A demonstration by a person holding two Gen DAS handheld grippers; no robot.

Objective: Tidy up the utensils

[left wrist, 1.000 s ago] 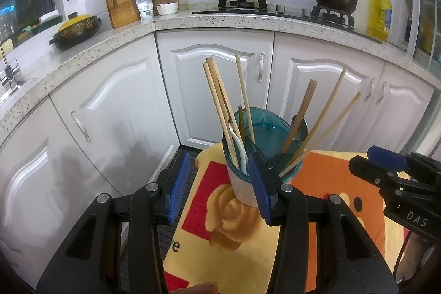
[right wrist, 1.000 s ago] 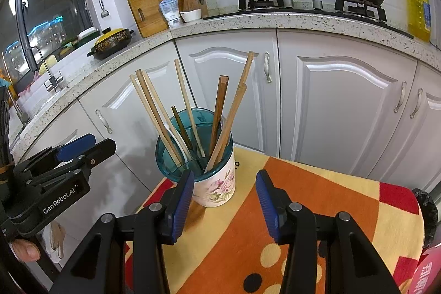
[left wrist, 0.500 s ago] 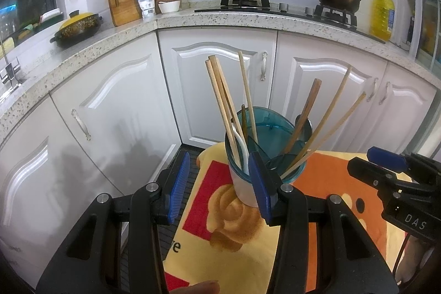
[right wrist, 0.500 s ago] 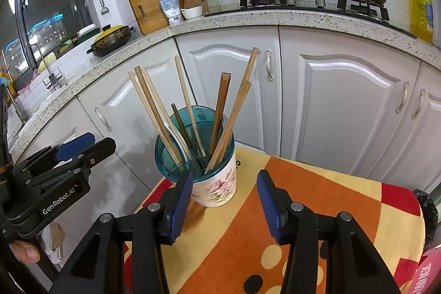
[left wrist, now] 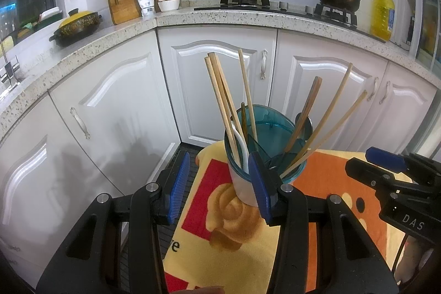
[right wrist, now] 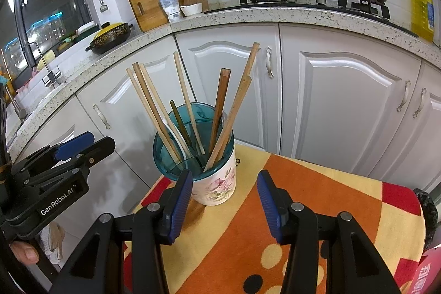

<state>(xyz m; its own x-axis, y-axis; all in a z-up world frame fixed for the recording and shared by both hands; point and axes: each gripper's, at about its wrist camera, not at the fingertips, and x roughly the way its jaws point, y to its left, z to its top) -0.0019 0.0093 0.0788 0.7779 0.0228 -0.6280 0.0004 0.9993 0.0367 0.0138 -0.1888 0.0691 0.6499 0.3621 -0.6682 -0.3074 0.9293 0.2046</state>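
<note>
Your utensil holder (right wrist: 213, 178) stands near the far left corner of the patterned cloth (right wrist: 317, 200) that covers the small table. It is a white cup with a flower print, fitted with a teal see-through insert (left wrist: 271, 128) that rises above the cup's rim. Upright, not tipped.

Inside the holder: wooden chopsticks (right wrist: 154, 106), fanned out and leaning against the rim. From the right wrist view, 3 pale sticks lean left, 1 pale stick stands closer to upright behind them, 1 dark brown stick (right wrist: 220, 101) sits near the middle, and 2 more pale sticks lean right. A short dark stick (right wrist: 180, 123) sits low among them. A white handle (left wrist: 239, 145) curves along the left inner wall, seen best in the left wrist view; what sort of utensil it is you cannot tell.

Your left gripper (left wrist: 219, 185): jaws apart, nothing between the blue pads. Its right pad (left wrist: 257, 183) overlaps the holder's near side in the view; whether it touches you cannot tell. The gap itself lies over the cloth's left edge and the floor beside it.

Your right gripper (right wrist: 223, 200): jaws apart, nothing clamped. The holder's base sits just beyond the gap, toward the left pad (right wrist: 182, 200). Pads clear of the cup.

Each gripper shows in the other's view, flanking the holder, left one off the cloth's left edge.
</note>
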